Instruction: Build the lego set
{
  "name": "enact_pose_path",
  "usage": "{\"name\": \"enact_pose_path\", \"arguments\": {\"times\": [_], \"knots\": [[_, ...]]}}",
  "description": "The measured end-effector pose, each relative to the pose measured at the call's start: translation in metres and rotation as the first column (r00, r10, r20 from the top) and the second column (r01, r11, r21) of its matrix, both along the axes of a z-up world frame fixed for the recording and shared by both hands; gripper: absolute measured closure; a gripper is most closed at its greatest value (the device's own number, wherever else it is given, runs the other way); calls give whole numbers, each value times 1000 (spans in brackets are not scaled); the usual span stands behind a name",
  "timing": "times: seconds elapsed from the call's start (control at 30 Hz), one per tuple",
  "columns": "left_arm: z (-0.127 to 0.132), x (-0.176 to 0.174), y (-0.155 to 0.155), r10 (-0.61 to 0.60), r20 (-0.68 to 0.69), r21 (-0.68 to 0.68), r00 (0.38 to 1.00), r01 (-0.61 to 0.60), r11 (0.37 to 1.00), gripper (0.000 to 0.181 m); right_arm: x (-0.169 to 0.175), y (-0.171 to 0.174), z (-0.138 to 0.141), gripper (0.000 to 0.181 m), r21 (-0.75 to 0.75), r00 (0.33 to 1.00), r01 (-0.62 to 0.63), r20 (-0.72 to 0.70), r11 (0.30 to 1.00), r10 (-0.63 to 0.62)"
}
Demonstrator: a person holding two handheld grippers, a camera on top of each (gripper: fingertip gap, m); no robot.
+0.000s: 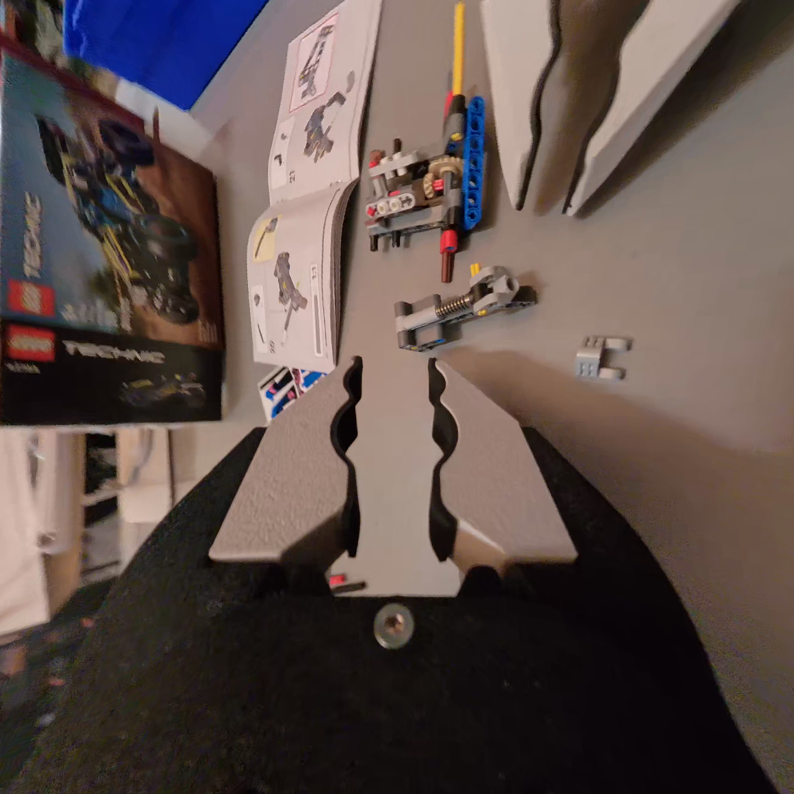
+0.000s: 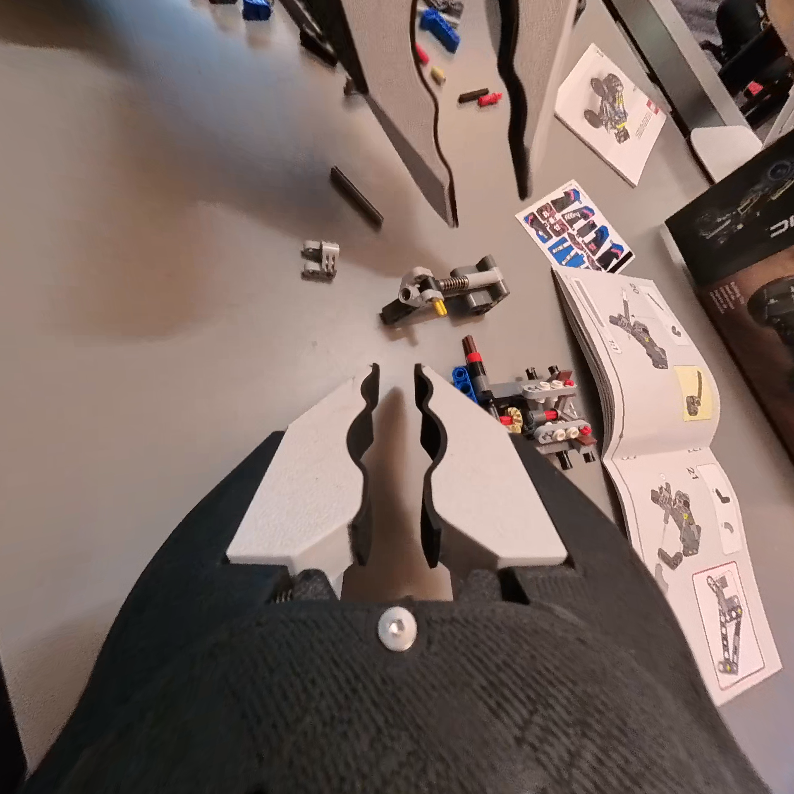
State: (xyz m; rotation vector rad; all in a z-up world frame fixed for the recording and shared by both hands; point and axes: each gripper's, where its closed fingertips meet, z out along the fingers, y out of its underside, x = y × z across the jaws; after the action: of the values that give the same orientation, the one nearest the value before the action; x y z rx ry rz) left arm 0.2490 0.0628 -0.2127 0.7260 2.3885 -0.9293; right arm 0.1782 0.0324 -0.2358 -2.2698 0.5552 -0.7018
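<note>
A part-built grey lego frame with gears, a blue beam and a yellow axle (image 1: 425, 184) lies on the grey table; it also shows in the right wrist view (image 2: 537, 412). A grey spring assembly (image 1: 459, 309) (image 2: 447, 292) lies beside it. A small light grey connector (image 1: 601, 358) (image 2: 320, 260) lies apart. My left gripper (image 1: 395, 365) is open and empty, just short of the spring assembly. My right gripper (image 2: 396, 369) is open and empty, hovering left of the frame. Each gripper shows in the other's view: the right (image 1: 545, 206), the left (image 2: 487, 206).
The open instruction booklet (image 1: 309, 215) (image 2: 644, 429), a sticker sheet (image 2: 573, 227) and the set box (image 1: 107, 258) (image 2: 752, 240) lie along one side. A black axle (image 2: 356, 197), a second booklet (image 2: 610, 111) and loose blue, red and black pieces (image 2: 438, 21) lie farther off. Some 9 cm of space lies between my two pairs of fingers. The right tips stand about 6 cm off the small light grey connector (image 2: 320, 260). Look for it in the left wrist view (image 1: 600, 349) too.
</note>
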Motion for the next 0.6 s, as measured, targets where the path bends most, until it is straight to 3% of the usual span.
{"name": "enact_pose_path", "arguments": {"times": [0.23,0.43,0.6], "knots": [[-7,-12,-8,-238,246,205,940,189,960,145,2,11,-2,168,-18,999,-20,47,1000,20],[-19,-21,-18,-408,288,376,866,290,880,155,15,12,1,166,-24,987,59,149,998,-55],[-22,-18,-22,-449,292,418,845,310,854,173,21,10,0,164,-49,981,107,168,993,-98]]}}
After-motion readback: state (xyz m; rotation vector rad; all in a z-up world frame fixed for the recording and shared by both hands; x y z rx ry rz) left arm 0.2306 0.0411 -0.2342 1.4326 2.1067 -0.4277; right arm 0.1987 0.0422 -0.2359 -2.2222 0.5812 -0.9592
